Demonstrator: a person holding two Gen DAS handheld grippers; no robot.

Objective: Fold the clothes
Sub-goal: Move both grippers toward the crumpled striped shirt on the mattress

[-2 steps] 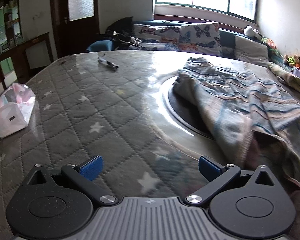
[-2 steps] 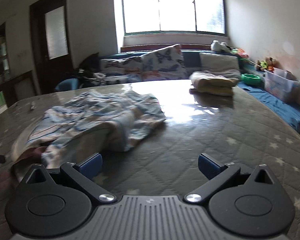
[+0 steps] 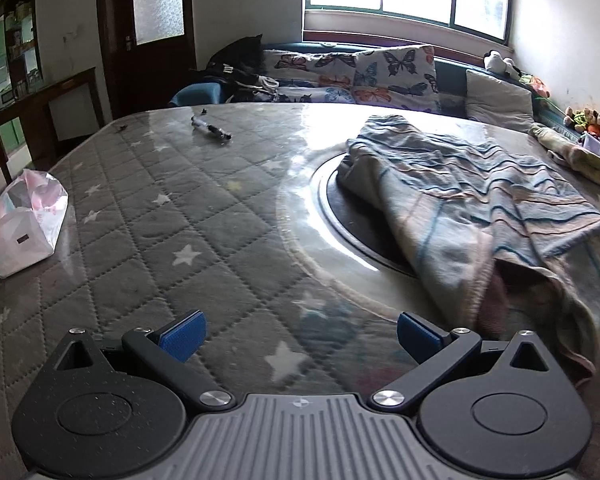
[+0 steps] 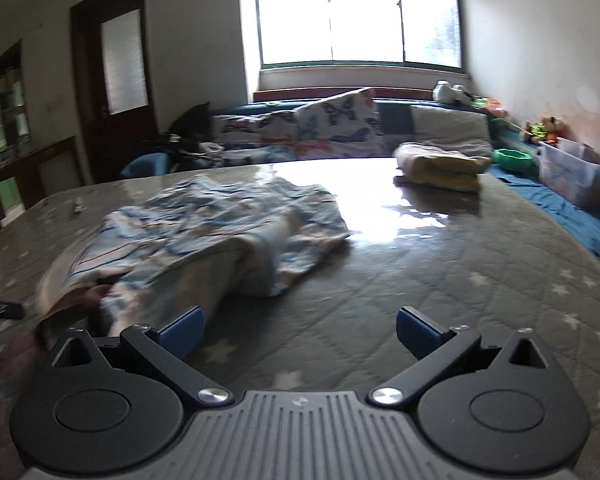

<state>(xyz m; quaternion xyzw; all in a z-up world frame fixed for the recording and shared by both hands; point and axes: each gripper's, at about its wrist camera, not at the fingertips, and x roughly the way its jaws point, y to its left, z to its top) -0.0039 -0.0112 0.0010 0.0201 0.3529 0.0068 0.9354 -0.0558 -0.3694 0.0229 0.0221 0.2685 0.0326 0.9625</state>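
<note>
A crumpled blue and cream striped garment (image 3: 476,204) lies on the table, partly over a dark round inset (image 3: 352,224). In the left wrist view it is to the right and ahead of my left gripper (image 3: 298,334), which is open with nothing between its blue pads. In the right wrist view the same garment (image 4: 204,232) spreads to the left and ahead of my right gripper (image 4: 298,332), also open and empty. The garment's near edge reaches close to that gripper's left fingertip (image 4: 182,330). A folded cream pile (image 4: 440,166) rests at the table's far right.
The table (image 3: 148,236) has a grey quilted star-pattern cover under glass. A pen (image 3: 211,129) lies at the far side. A pink and white bag (image 3: 20,224) sits at the left edge. A sofa with butterfly cushions (image 3: 364,76) stands behind. A clear storage bin (image 4: 568,170) stands at the right.
Both views shift only slightly. The right wrist view is a little blurred, and the garment sits marginally closer to the right gripper.
</note>
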